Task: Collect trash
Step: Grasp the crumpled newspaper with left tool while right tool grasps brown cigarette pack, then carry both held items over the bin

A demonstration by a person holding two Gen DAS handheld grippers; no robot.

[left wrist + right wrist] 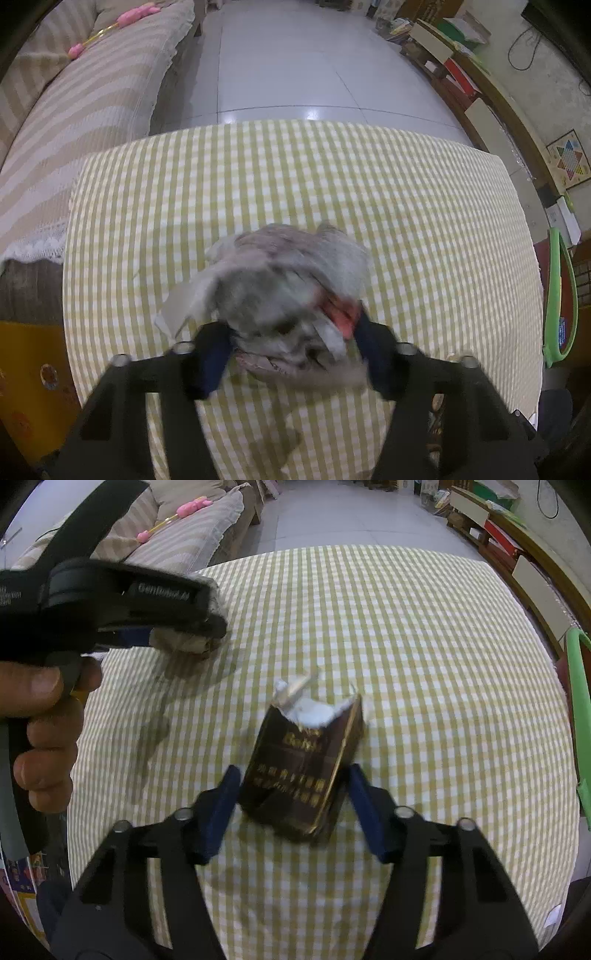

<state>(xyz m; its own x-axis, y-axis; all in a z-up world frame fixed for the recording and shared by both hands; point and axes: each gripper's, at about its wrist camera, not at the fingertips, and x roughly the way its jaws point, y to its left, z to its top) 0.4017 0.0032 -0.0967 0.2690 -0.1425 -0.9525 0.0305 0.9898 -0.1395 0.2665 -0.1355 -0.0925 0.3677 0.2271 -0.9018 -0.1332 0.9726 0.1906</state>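
Observation:
A crumpled grey wad of wrapper (288, 280) with a red patch sits between the blue pads of my left gripper (291, 354), which is shut on it just above the yellow-checked tablecloth (332, 177). In the right wrist view the same left gripper (207, 627) shows at the upper left, the wad (184, 640) at its tip and a person's hand (40, 716) on its handle. A torn dark brown cigarette pack (303, 771) with gold lettering stands tilted on the cloth (424, 664). My right gripper (291, 805) is shut on its lower sides.
A striped sofa (92, 92) with a pink toy (136, 11) runs along the table's left. Tiled floor (288, 66) lies beyond the far edge. Low shelves with boxes (461, 74) line the right wall, and a green hoop-like frame (561, 295) stands by the right edge.

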